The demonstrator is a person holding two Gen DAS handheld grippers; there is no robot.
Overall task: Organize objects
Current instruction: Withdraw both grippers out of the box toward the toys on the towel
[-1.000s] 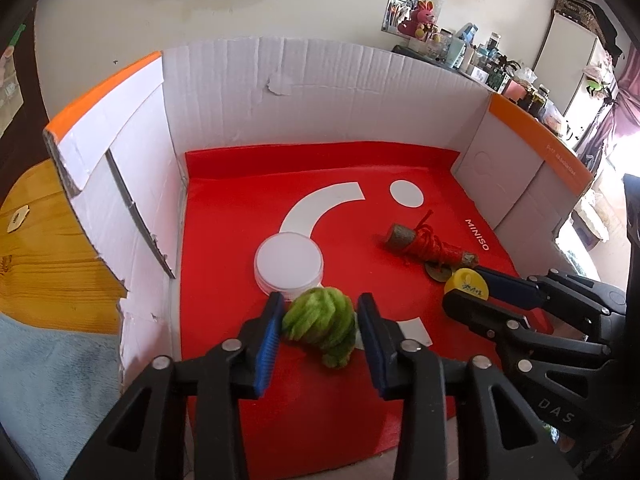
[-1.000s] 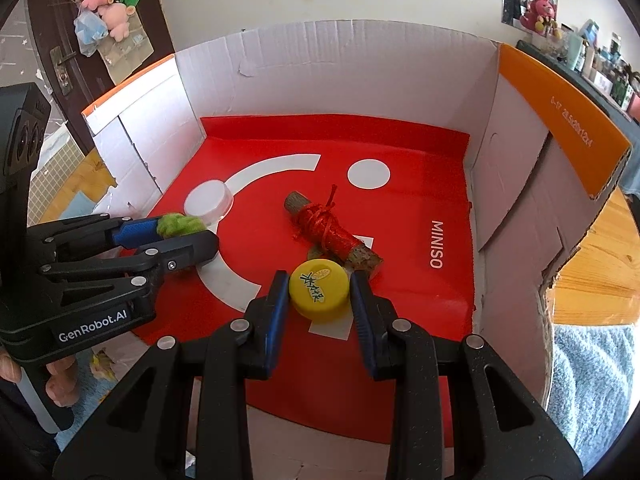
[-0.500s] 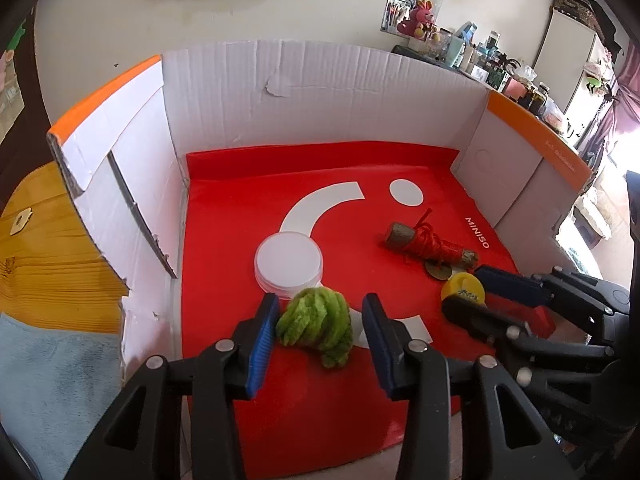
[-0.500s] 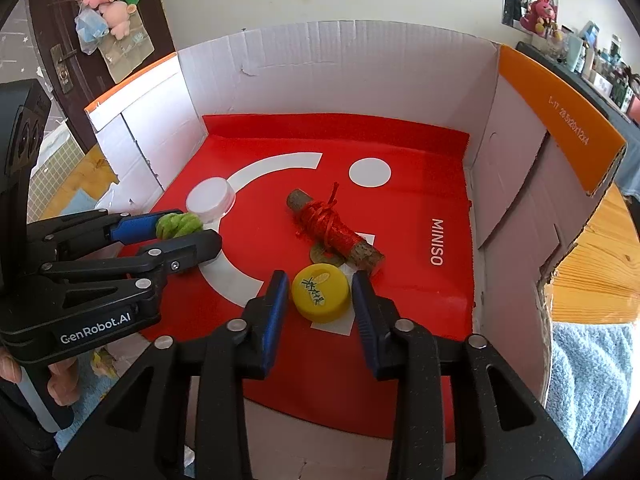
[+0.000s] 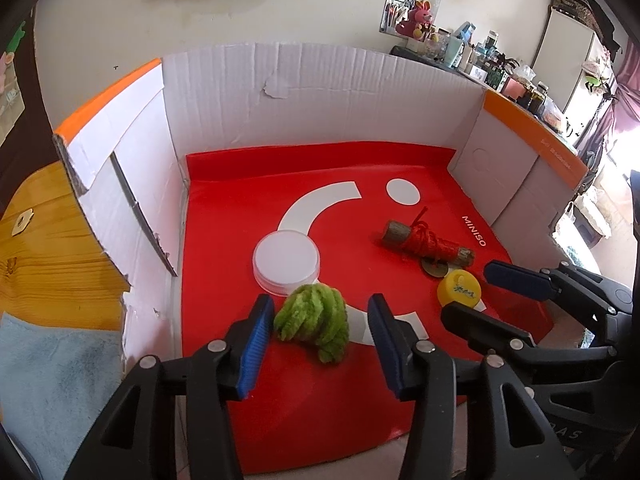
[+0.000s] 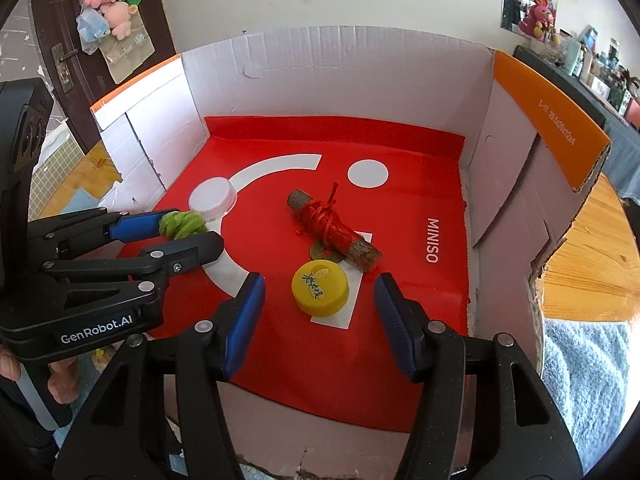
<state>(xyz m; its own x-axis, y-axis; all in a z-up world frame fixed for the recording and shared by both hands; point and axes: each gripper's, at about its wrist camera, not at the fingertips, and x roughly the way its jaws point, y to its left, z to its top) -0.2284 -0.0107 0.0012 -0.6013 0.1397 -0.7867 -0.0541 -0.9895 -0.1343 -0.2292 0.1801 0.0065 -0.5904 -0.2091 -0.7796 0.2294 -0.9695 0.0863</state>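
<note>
Contents of the white cardboard box with red liner (image 5: 320, 168), as I hold them:

- Fuzzy green chenille bundle (image 5: 314, 322): near the box's front left, between my left tongs (image 5: 316, 316), whose jaws are opening, pads clear.
- Yellow plastic bottle cap (image 6: 320, 288): front centre, between my right tongs (image 6: 320, 292), also opening, released.
- White round lid (image 5: 286, 260): just behind the bundle.
- Wooden stick wrapped in red cord (image 6: 332, 234): mid-box, behind the cap.

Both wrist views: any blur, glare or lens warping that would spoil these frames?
Left wrist view: sharp; the box walls bow with the fisheye; the window at right is blown out. Right wrist view: sharp, evenly lit; soft shadow beside the yellow cap; dark rounded corners.
</note>
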